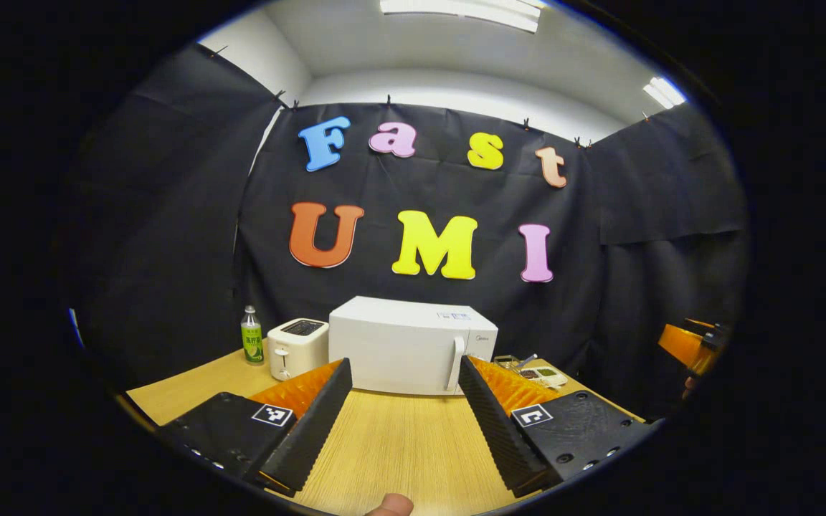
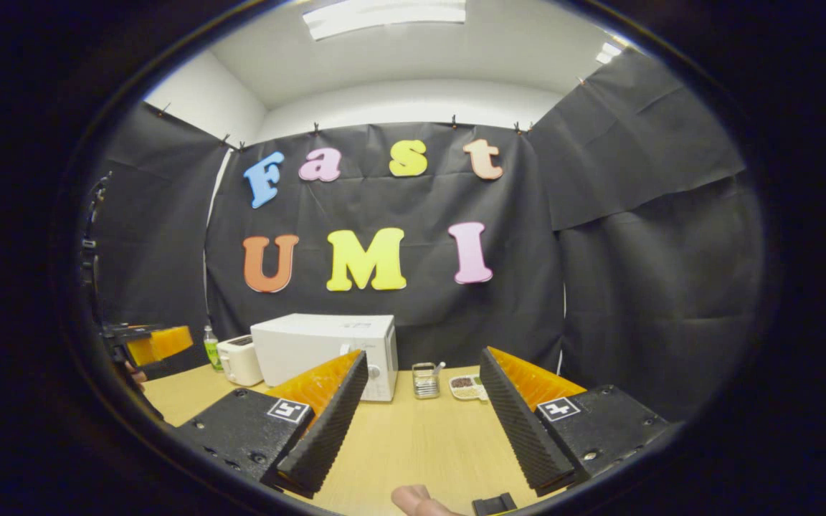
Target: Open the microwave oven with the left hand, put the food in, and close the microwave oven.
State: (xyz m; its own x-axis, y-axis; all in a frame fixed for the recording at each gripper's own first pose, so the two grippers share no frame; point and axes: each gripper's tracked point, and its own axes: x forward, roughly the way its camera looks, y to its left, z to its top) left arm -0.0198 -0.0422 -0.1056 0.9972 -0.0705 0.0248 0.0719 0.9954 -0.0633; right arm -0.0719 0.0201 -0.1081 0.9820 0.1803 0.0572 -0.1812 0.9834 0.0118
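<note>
1. Far left corner of the desk (image 1: pixel 399 444): green bottle (image 1: pixel 252 335) upright, white toaster (image 1: pixel 297 347) just beside it on its right.
2. Microwave oven (image 1: pixel 406 344) next, at the desk's far edge mid-way, door shut. Long axis runs along that far edge; front faces me, handle (image 1: pixel 457 364) vertical at the door's right side, control panel right of that.
3. Right of the microwave, near the far edge: a small wire rack (image 2: pixel 425 380), then the food (image 2: pixel 468 387) in a shallow tray, flat on the desk, apart from the microwave.
4. My left gripper (image 1: pixel 404 416) is spread wide, holding nothing, over the desk's near edge, aimed at the microwave's front.
5. My right gripper (image 2: pixel 420 423) is also wide, nothing between the fingers, aimed between the microwave's right end and the food tray.
</note>
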